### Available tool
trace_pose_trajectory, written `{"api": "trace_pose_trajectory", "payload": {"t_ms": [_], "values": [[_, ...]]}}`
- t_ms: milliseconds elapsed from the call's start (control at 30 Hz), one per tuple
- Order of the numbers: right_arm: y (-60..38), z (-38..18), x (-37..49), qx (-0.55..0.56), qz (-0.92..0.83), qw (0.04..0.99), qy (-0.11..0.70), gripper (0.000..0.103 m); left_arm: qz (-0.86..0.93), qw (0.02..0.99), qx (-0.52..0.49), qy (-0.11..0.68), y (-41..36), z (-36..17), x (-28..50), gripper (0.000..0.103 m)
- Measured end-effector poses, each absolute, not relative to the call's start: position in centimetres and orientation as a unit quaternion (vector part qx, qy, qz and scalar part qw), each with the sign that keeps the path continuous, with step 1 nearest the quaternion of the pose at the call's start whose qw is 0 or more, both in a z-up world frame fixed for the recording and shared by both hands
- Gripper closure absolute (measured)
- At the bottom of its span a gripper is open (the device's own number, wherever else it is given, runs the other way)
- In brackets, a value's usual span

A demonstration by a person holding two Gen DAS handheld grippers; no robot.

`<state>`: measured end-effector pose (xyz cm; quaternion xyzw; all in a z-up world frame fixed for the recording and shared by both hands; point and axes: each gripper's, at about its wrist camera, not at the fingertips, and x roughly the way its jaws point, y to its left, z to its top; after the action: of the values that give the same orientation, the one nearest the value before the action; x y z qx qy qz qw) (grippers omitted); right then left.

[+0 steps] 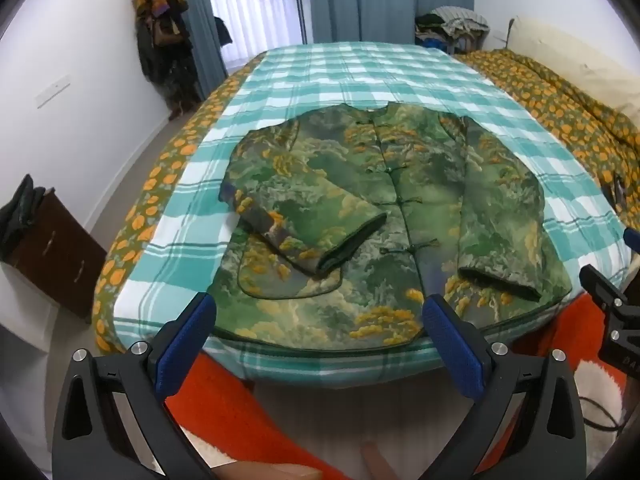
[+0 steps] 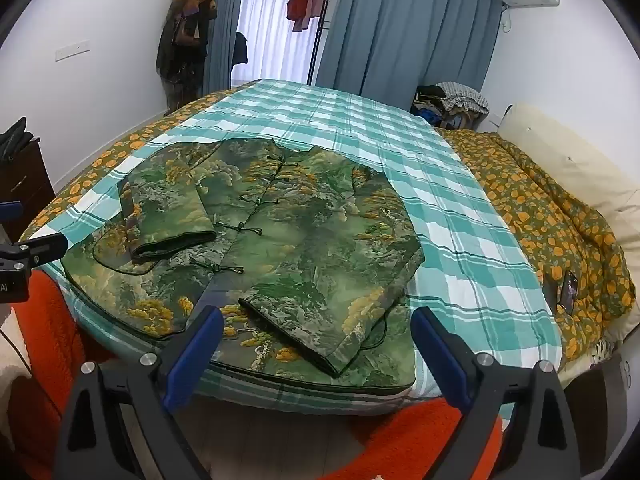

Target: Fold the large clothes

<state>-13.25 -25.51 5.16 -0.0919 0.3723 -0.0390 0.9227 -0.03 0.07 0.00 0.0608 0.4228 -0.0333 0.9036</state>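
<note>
Green jacket (image 1: 384, 208), two sleeves in

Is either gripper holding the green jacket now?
No, the left gripper and right gripper are open above the jacket's hem, gripping nothing.

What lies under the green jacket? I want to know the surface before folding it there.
The green jacket lies flat on a teal checked sheet, which covers an orange-flowered quilt. Both sleeves are folded onto its front. Whatever is directly beneath the jacket is covered.
</note>
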Motion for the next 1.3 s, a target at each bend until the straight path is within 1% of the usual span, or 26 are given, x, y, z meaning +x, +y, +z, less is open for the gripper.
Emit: {"api": "trace_pose_trajectory", "payload": {"t_ms": [1300], "values": [[-25.71, 4.57, -13.17, -0.081, -0.048, 0.918, 0.386, 0.007, -0.03, 0.901, 0.07, 0.428, -0.22, -0.05, -0.32, 0.001]]}}
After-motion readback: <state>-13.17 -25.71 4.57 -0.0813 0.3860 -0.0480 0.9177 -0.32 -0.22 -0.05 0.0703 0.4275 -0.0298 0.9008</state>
